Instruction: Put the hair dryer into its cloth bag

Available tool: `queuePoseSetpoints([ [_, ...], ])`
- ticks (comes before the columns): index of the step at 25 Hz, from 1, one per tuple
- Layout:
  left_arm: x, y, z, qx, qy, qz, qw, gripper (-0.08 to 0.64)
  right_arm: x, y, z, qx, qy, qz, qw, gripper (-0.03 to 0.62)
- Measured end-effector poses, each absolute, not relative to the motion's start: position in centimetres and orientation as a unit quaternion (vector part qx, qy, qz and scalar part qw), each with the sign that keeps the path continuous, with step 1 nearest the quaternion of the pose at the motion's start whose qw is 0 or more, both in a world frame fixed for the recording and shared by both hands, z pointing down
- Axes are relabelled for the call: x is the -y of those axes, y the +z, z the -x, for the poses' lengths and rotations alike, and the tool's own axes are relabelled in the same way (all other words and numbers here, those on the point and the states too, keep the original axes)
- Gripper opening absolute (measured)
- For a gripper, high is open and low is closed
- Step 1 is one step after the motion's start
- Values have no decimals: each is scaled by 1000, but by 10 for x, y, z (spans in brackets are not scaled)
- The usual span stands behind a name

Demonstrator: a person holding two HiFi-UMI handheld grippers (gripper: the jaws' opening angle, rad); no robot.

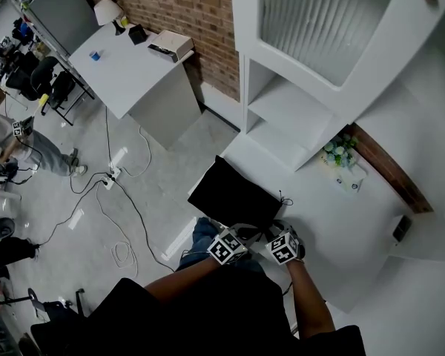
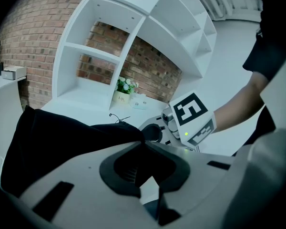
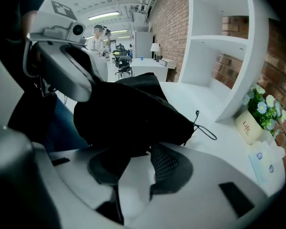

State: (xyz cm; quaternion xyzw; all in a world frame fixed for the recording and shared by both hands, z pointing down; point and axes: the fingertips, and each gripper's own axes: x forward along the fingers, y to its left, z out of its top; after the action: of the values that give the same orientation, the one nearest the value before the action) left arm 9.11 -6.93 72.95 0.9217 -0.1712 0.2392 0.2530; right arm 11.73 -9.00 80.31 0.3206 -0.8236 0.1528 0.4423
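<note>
One black cloth bag (image 1: 233, 195) lies on the white table (image 1: 334, 221), with two claws at its 6 o'clock edge. The left claw (image 2: 142, 147) is pinched tight on the fabric and the right claw (image 3: 140, 154) is clamped on a thicker bunch. One little flower pot (image 1: 340, 153) sits at the bag's 2 o'clock.

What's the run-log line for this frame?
left gripper: shut on cloth bag edge | right gripper: shut on cloth bag edge | cloth bag: lying on white counter | hair dryer: not visible
</note>
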Motion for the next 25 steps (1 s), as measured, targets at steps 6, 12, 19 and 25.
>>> queuePoseSetpoints([
  [6,74,726,-89,170,228,-922,263,35,107,801,-99,833,147,-312,433,144],
  [12,70,728,-84,161,234,-922,262,35,117,803,-83,838,146,-310,425,144],
  [19,68,728,-79,152,236,-923,262,35,124,807,-71,839,146,-304,427,144],
  [25,65,734,-69,149,243,-920,269,35,122,820,-67,831,166,-296,441,144],
])
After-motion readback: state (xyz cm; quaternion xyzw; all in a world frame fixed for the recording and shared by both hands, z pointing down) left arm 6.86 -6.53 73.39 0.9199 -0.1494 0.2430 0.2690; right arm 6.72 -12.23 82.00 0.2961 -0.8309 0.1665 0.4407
